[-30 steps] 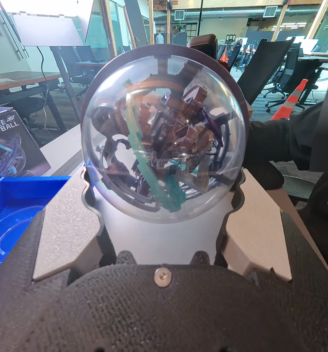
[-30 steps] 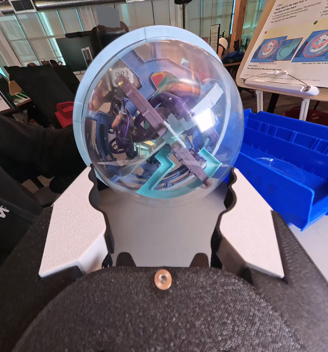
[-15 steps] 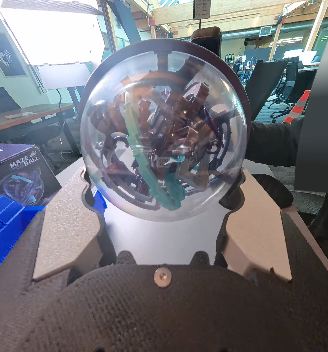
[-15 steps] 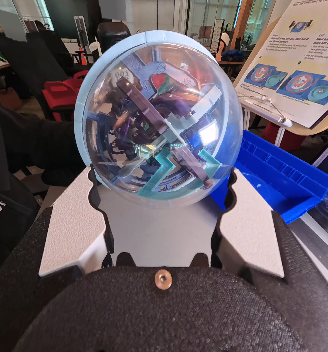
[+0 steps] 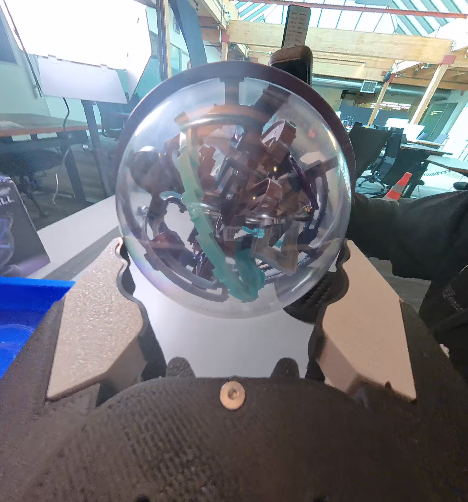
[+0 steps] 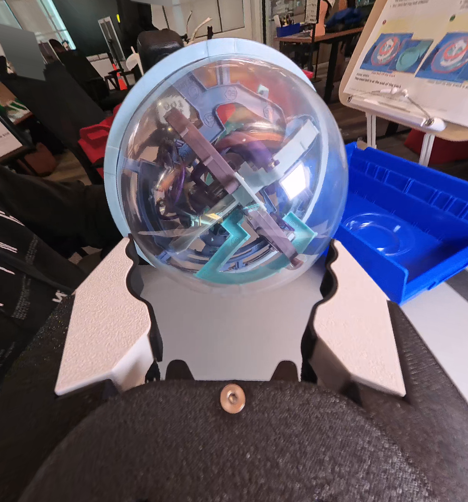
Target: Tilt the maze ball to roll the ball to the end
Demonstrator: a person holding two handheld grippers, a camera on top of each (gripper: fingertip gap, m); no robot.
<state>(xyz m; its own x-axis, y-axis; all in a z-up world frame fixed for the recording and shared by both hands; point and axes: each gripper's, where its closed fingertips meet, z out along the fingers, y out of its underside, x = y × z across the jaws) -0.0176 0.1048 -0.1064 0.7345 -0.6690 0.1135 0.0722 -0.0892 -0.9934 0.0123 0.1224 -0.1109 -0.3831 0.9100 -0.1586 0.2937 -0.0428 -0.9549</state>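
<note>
The maze ball (image 5: 233, 184) is a clear sphere with brown, purple and teal tracks inside and a light-blue ring round its middle. It is lifted off the table between both grippers. My left gripper (image 5: 231, 244) is shut on it, with the grey fingers (image 5: 97, 312) pressed against its lower sides. My right gripper (image 6: 231, 244) is shut on the same maze ball (image 6: 227, 176) from the opposite side, its white fingers (image 6: 105, 312) touching the shell. Dark parts of the right gripper (image 5: 292, 59) show behind the ball in the left wrist view. I cannot pick out the small ball inside.
A blue bin (image 6: 417, 217) with a clear dish in it stands on the white table (image 5: 86, 225); it also shows in the left wrist view (image 5: 15, 298). A dark product box (image 5: 7, 225) stands beside it. An instruction board (image 6: 417, 59) is behind. A person's dark sleeve (image 5: 417, 231) is close.
Both grippers have tilted together with the maze ball in them; the background has slid in both views. The ball keeps its place between the fingers.
</note>
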